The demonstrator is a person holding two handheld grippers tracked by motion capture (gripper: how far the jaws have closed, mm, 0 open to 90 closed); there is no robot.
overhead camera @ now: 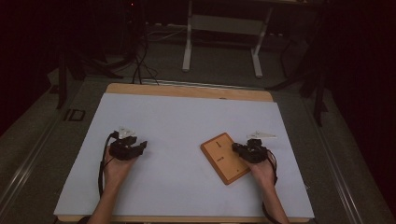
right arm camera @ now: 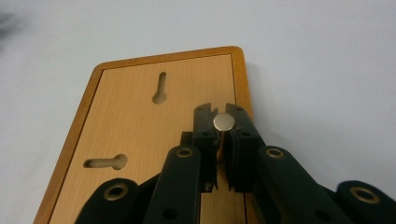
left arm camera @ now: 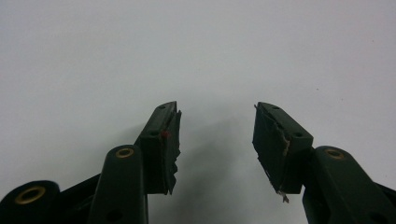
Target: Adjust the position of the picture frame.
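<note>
clamping upright metal pin (right arm camera: 223, 122) on wooden board (right arm camera: 140, 140), right gripper (right arm camera: 219, 122) fingers shut, left gripper (left arm camera: 217, 140) fingers spread empty

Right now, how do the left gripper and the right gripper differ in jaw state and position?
The left gripper stands open with nothing between its jaws; the right gripper is shut on a round-headed metal pin. The left gripper hangs over bare white table; the right gripper is over the wooden board, beside its two keyhole slots. Both are black two-jaw tools, each in a hand.
</note>
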